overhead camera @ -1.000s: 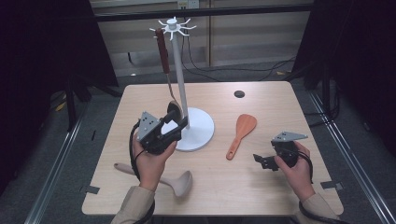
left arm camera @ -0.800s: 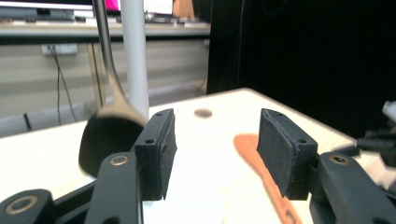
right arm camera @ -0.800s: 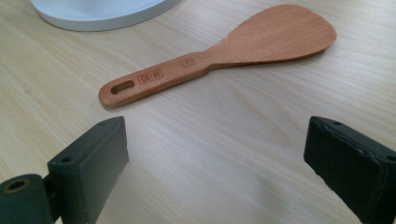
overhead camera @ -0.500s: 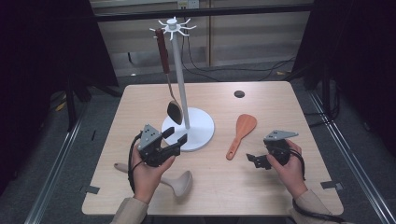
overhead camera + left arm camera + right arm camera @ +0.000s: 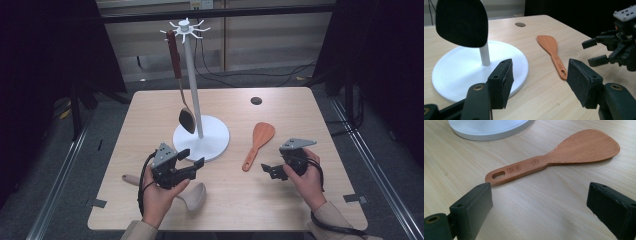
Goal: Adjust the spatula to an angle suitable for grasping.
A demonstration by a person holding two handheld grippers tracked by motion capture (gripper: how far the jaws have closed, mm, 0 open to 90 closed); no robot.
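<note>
Wooden spatula (image 5: pixel 259 144) flat on table (image 5: pixel 300 107), right of white stand base (image 5: pixel 215 137), handle toward right gripper (image 5: pixel 268 169), jaws spread, empty, just beside handle end. Left gripper (image 5: pixel 192 159) released, empty, near base. Black ladle (image 5: pixel 186 119) hangs on stand.

The left hand (image 5: pixel 159 197) hides the pale spoon's (image 5: pixel 196 196) middle; the dark ladle's (image 5: pixel 461 22) handle is cut off.
</note>
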